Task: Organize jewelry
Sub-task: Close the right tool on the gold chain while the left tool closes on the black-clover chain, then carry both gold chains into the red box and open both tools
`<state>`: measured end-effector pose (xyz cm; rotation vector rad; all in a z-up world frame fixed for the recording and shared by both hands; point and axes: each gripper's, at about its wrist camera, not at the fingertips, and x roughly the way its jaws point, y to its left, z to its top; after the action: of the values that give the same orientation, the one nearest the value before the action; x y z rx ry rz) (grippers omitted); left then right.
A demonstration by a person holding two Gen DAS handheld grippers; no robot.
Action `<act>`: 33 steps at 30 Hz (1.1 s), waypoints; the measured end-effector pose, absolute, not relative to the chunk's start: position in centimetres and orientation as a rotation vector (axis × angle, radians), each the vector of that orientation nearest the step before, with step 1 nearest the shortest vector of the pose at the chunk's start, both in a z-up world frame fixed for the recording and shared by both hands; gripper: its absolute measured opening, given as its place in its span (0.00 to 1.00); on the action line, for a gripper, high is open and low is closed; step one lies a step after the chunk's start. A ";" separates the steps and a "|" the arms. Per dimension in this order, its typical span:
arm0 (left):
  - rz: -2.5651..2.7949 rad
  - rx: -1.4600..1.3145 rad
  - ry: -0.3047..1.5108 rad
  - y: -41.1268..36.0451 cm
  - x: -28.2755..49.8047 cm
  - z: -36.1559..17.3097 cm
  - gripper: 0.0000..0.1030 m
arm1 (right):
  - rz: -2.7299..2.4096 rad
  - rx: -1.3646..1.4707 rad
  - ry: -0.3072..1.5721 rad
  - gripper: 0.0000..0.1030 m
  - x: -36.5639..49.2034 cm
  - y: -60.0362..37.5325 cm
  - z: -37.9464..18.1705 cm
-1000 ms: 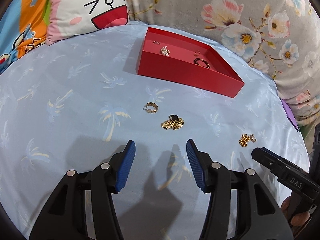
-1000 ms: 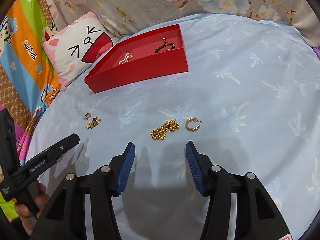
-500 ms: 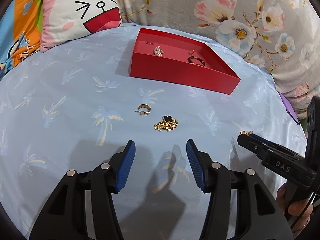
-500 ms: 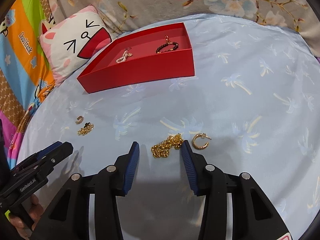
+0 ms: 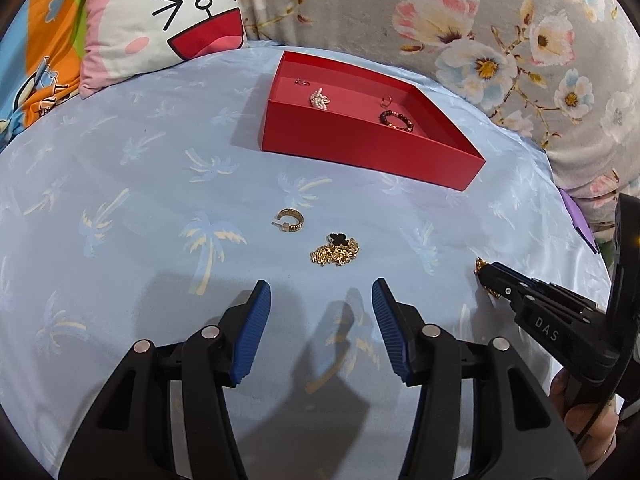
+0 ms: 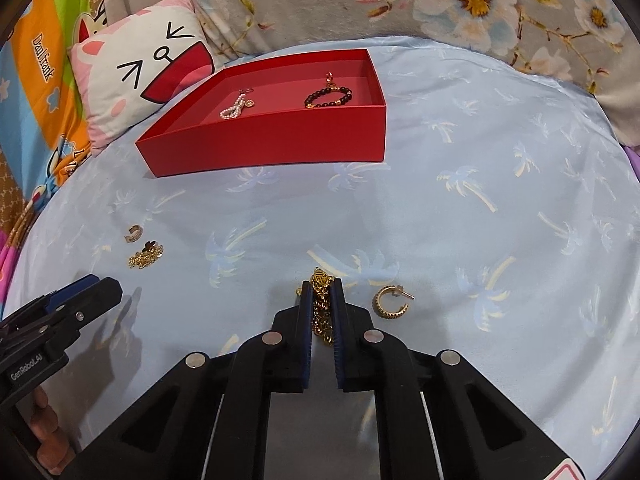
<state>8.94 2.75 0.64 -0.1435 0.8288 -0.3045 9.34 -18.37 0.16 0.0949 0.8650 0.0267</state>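
My right gripper [image 6: 322,286] is shut on a gold chain [image 6: 322,304] lying on the blue sheet; the chain bunches between its blue pads. A gold hoop earring [image 6: 390,302] rests just right of it. My left gripper [image 5: 321,290] stands open over the sheet with nothing between its fingers. Ahead of it lie a gold chain with a black clover [image 5: 336,249] and another gold hoop earring [image 5: 290,221]. The red tray [image 5: 372,150] beyond holds a pearl piece [image 5: 319,99], a dark bead bracelet [image 5: 395,119] and small rings.
A cartoon pillow [image 5: 160,28] and a floral cushion [image 5: 500,40] border the sheet behind the tray [image 6: 272,140]. The right gripper's black body [image 5: 552,320] enters the left wrist view at lower right, with a hand below it.
My right gripper moved forward over the gold chain and its jaws closed on it. The left gripper stayed put and open.
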 end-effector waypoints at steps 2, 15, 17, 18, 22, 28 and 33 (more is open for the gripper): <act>-0.307 -0.136 0.831 2.5 9.3 0.7 0.49 | 0.031 0.108 0.864 0.08 9.3 -18.6 0.2; -0.309 -0.117 0.846 0.9 12.3 0.3 0.16 | 0.061 0.180 0.859 0.08 8.9 -19.3 0.0; -0.306 -0.114 0.848 0.9 12.3 0.3 0.11 | 0.060 0.180 0.859 0.08 9.0 -19.3 0.0; -0.306 -0.113 0.849 0.9 12.3 0.3 0.09 | 0.061 0.181 0.859 0.08 9.0 -19.3 0.0; -0.300 -0.107 0.846 0.8 12.2 0.3 0.06 | 0.061 0.183 0.859 0.08 8.9 -19.4 0.0; -0.299 -0.117 0.838 1.0 12.0 0.5 0.06 | 0.060 0.191 0.857 0.08 8.9 -19.4 0.1; -0.309 -0.140 0.809 1.8 11.5 2.3 0.06 | 0.071 0.203 0.852 0.08 8.6 -19.5 0.3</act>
<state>11.49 1.77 2.28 -0.1404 0.8090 -0.3094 8.58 -19.48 0.27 0.2026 0.8521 0.0713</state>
